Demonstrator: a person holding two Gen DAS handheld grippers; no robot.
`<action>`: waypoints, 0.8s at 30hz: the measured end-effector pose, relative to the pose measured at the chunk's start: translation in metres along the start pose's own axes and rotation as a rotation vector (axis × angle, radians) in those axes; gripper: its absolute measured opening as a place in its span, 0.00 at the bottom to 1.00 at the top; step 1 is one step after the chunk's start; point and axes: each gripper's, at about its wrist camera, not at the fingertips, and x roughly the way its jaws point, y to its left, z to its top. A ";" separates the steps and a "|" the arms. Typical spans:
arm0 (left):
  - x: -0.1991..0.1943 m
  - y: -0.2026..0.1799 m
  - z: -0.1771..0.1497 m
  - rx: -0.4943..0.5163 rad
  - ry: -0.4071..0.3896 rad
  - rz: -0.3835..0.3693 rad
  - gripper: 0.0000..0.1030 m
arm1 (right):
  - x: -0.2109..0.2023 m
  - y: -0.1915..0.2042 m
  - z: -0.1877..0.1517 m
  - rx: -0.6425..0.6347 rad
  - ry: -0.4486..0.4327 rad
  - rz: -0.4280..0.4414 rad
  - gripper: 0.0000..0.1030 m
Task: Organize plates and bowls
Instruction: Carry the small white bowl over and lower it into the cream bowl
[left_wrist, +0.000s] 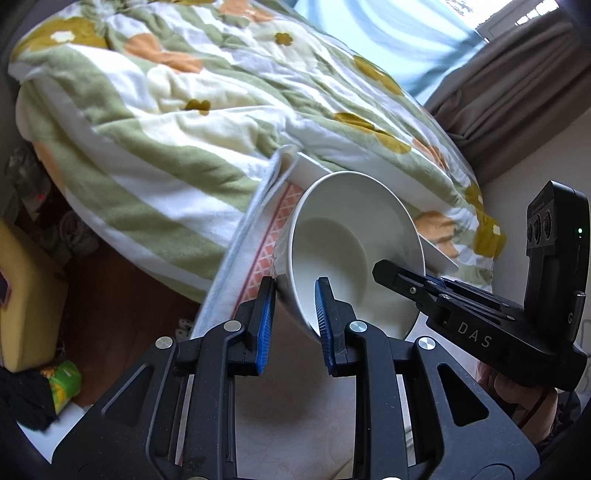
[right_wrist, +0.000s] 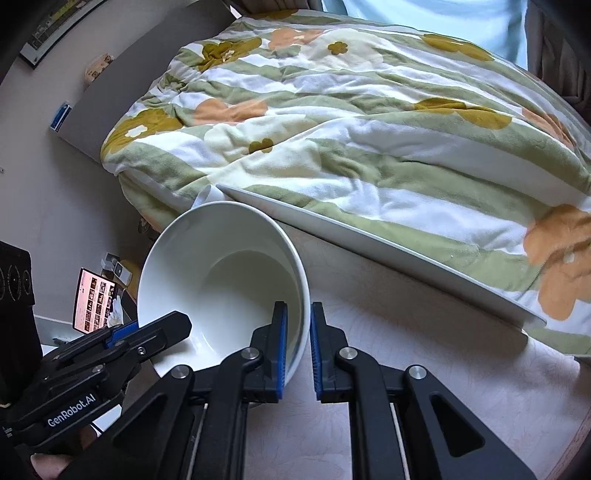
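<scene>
A white bowl (left_wrist: 351, 236) hangs tilted over the pale table (right_wrist: 424, 369), its mouth facing the cameras. My left gripper (left_wrist: 295, 319) is shut on the bowl's rim, one blue pad inside and one outside. My right gripper (right_wrist: 298, 343) is shut on the opposite side of the bowl (right_wrist: 221, 273) rim in the same way. Each gripper shows in the other's view: the right gripper (left_wrist: 399, 275) at the bowl's right edge, the left gripper (right_wrist: 173, 326) at its lower left. A large white plate (right_wrist: 369, 236) lies along the table's far edge beside the bed; the same plate (left_wrist: 373, 177) shows behind the bowl.
A bed with a green floral quilt (right_wrist: 332, 129) borders the table's far side. A pink-patterned cloth (left_wrist: 258, 258) hangs at the bowl's left. A yellow box (left_wrist: 26, 295) and a green can (left_wrist: 66, 384) sit low left. A lit screen (right_wrist: 92, 299) stands beyond the bowl.
</scene>
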 end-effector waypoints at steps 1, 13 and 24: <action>-0.005 -0.007 -0.001 0.018 -0.004 -0.007 0.19 | -0.008 -0.002 -0.003 0.014 -0.016 0.000 0.10; -0.066 -0.112 -0.053 0.214 -0.051 -0.057 0.19 | -0.119 -0.039 -0.071 0.142 -0.183 -0.007 0.11; -0.078 -0.240 -0.165 0.357 -0.010 -0.130 0.19 | -0.222 -0.108 -0.184 0.240 -0.254 -0.091 0.11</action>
